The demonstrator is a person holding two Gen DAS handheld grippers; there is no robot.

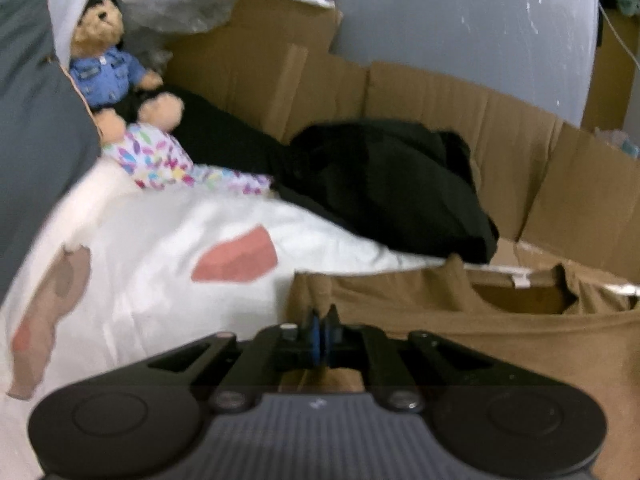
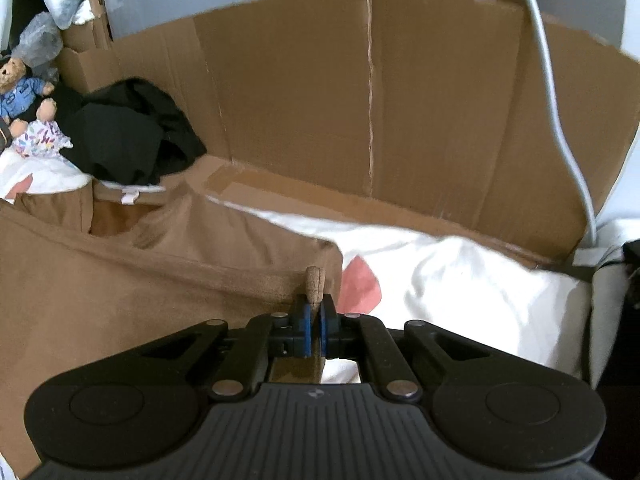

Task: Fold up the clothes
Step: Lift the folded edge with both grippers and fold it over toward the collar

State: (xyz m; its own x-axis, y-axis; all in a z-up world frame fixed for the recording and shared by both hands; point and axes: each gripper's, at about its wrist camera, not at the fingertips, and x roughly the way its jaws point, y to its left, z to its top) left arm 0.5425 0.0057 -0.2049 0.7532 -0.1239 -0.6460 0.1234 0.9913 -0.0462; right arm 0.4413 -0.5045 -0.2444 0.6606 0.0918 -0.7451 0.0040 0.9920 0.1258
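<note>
A brown T-shirt (image 1: 480, 340) lies spread on a white sheet, its neck opening and white label facing the cardboard at the back. My left gripper (image 1: 322, 322) is shut at the shirt's left edge, blue pads pressed together, with brown cloth showing under the fingers. In the right wrist view the same brown T-shirt (image 2: 120, 300) fills the left half. My right gripper (image 2: 314, 312) is shut on its right edge, and a pinched fold of brown cloth sticks up between the pads.
The white sheet (image 1: 160, 260) (image 2: 460, 288) carries pink patches. A heap of black clothing (image 1: 380, 184) (image 2: 128, 132) lies behind the shirt. A teddy bear (image 1: 106, 64) (image 2: 18, 88) and a speckled cloth (image 1: 156, 156) sit at far left. Cardboard walls (image 2: 360, 100) close the back. A white cable (image 2: 560, 120) hangs at right.
</note>
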